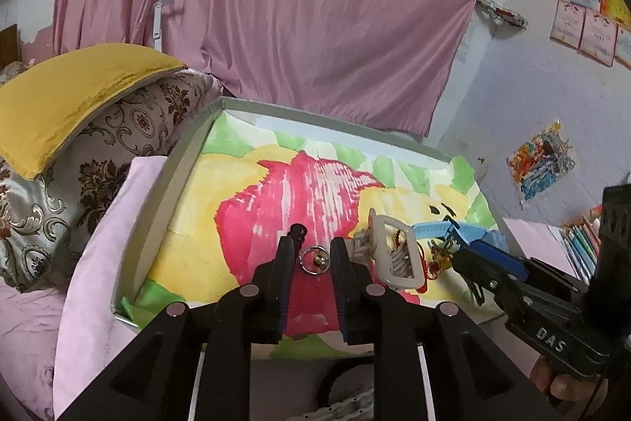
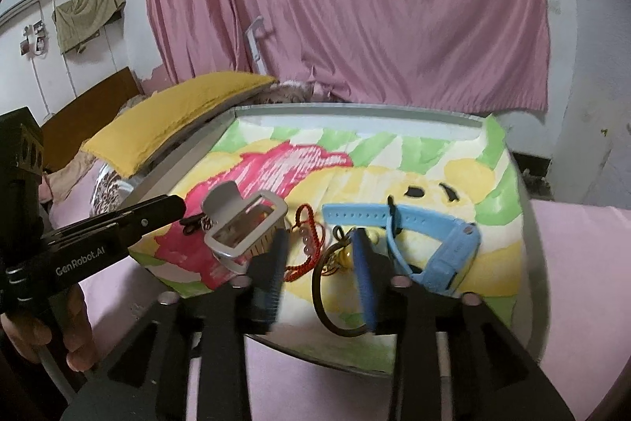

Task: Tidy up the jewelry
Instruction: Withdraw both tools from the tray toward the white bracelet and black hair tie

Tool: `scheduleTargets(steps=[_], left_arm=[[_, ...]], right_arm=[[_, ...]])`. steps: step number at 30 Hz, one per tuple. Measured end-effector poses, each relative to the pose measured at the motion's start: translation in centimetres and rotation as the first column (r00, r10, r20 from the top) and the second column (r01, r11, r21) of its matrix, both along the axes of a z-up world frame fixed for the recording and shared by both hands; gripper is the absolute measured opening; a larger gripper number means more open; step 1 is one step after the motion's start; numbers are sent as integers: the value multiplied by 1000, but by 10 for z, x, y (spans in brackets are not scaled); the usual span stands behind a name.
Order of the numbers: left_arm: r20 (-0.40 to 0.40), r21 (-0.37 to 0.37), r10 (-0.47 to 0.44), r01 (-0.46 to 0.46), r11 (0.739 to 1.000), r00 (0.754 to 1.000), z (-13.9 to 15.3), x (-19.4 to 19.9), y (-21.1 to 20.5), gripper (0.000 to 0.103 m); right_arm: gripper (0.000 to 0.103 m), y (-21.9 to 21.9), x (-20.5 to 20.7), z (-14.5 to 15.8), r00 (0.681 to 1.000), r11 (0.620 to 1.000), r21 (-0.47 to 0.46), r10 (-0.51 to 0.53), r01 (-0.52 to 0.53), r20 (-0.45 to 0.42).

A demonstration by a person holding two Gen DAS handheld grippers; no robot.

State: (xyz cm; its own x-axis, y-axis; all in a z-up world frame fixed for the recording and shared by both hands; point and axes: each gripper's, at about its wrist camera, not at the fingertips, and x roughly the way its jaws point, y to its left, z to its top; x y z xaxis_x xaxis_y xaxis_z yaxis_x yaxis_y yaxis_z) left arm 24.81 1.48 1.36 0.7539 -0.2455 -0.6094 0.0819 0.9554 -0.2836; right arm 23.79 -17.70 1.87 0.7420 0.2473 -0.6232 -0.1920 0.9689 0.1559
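Jewelry lies on a painted sheet in a grey tray (image 1: pixel 185 160). My left gripper (image 1: pixel 313 247) is open, its fingers on either side of a small silver ring with gold charms (image 1: pixel 314 260). Right of it lie a grey hair claw (image 1: pixel 394 251), a red cord (image 2: pixel 307 243) and a blue watch (image 2: pixel 430 243). My right gripper (image 2: pixel 321 243) is open above the red cord and a black cord with gold bells (image 2: pixel 335 263). It also shows at the right of the left wrist view (image 1: pixel 469 247).
The tray (image 2: pixel 532 223) rests on a pink bedsheet (image 1: pixel 98 263). A yellow pillow (image 1: pixel 71 93) on a patterned one lies left of the tray. A pink curtain (image 1: pixel 276 6) hangs behind. Books (image 1: pixel 583 239) stand at far right.
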Motion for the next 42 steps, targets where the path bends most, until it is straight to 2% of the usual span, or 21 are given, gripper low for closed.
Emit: scheduleTargets(steps=[2, 5, 6, 8, 10, 12, 19, 26, 30, 35, 42], left_arm=[[16, 8, 12, -12, 1000, 1000, 3, -2, 1, 18], [39, 13, 21, -21, 1000, 999, 8, -7, 3, 22], [52, 10, 26, -26, 1000, 998, 11, -11, 5, 29], [74, -2, 33, -33, 999, 997, 16, -16, 8, 44], [116, -30, 50, -46, 998, 992, 22, -26, 15, 66], [140, -50, 65, -59, 997, 988, 26, -35, 21, 71], [155, -91, 88, -74, 993, 984, 30, -56, 40, 99], [234, -15, 79, -78, 997, 969, 37, -81, 44, 102], [253, 45, 41, -54, 998, 967, 38, -92, 41, 102], [205, 76, -14, -2, 997, 979, 29, -96, 42, 102], [87, 32, -89, 86, 996, 992, 13, -91, 43, 99]], right_arm=[[46, -3, -5, 5, 999, 1000, -9, -22, 23, 35], [62, -7, -13, 12, 995, 999, -5, -51, 52, 82], [70, -9, -17, 16, 993, 998, -2, -63, 64, 102], [77, -12, -23, 21, 988, 997, 6, -81, 81, 135], [91, -14, -28, 25, 982, 995, 12, -97, 97, 160], [100, -17, -36, 28, 974, 994, 30, -109, 105, 199], [101, -17, -55, 34, 957, 994, 79, -100, 81, 271], [101, -16, -72, 39, 941, 993, 97, -100, 71, 325], [101, -15, -75, 38, 947, 995, 78, -89, 68, 310], [101, -7, -78, 32, 969, 999, 14, -35, 33, 244], [101, -2, -77, 17, 994, 999, -26, 27, -24, 102]])
